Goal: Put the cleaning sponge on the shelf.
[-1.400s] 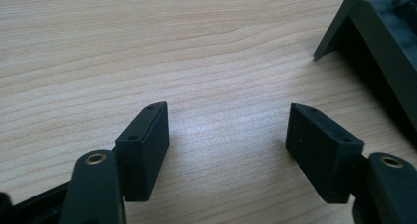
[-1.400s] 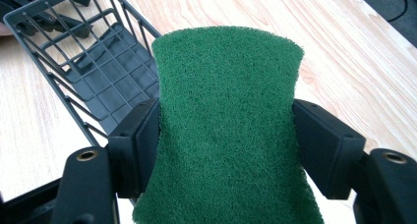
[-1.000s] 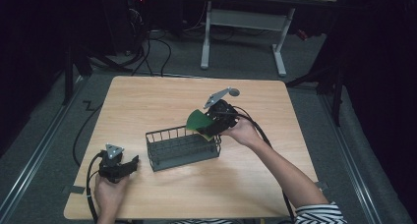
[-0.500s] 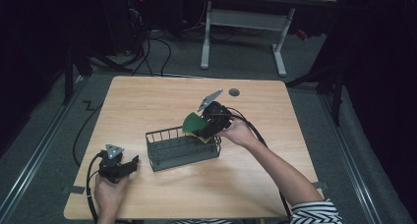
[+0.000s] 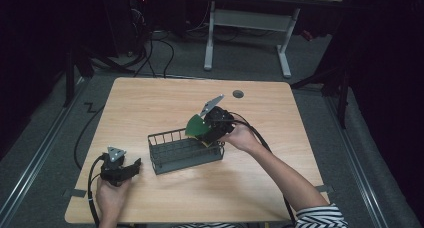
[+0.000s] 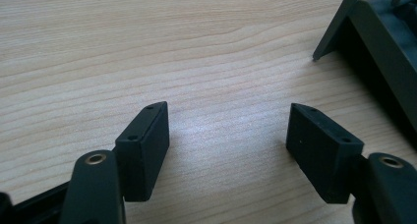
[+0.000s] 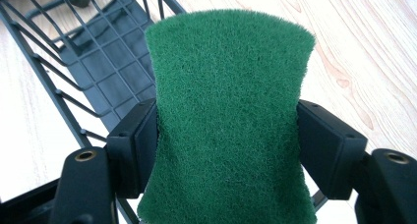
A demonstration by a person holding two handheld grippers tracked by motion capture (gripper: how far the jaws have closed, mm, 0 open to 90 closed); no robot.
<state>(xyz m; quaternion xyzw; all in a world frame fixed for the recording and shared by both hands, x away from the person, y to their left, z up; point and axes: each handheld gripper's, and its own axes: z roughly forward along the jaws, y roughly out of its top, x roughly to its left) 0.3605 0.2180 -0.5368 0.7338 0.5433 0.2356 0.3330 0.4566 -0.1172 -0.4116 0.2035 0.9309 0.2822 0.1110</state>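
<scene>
1. Right gripper [image 5: 204,130] has its fingers [image 7: 135,145] clamped on a green sponge [image 7: 228,116], pinched across its narrow waist from both sides.
2. The sponge is off the table [image 5: 150,103], tilted up above the right end of the wire basket [image 5: 185,150]; in the right gripper view the basket's grid floor lies just behind and left of it.
3. Handling, as I judge it: light, soft, squashy. The scouring face looks rough, so slip is unlikely. The waist is the sensible place to hold; the pads bite there already. Nothing fragile about it.
4. Left gripper [image 5: 120,169] rests on the table near its front left corner, apart from the basket. Its fingers [image 6: 145,145] are spread, with nothing between them but bare wood.
5. A basket corner [image 6: 378,52] shows at the upper right of the left gripper view.
6. In the way: the basket's rim wires and upright end bars. A sponge edge could catch on them going down. The basket looks empty otherwise.
7. A round grommet [image 5: 238,94] sits near the far table edge, well clear.
</scene>
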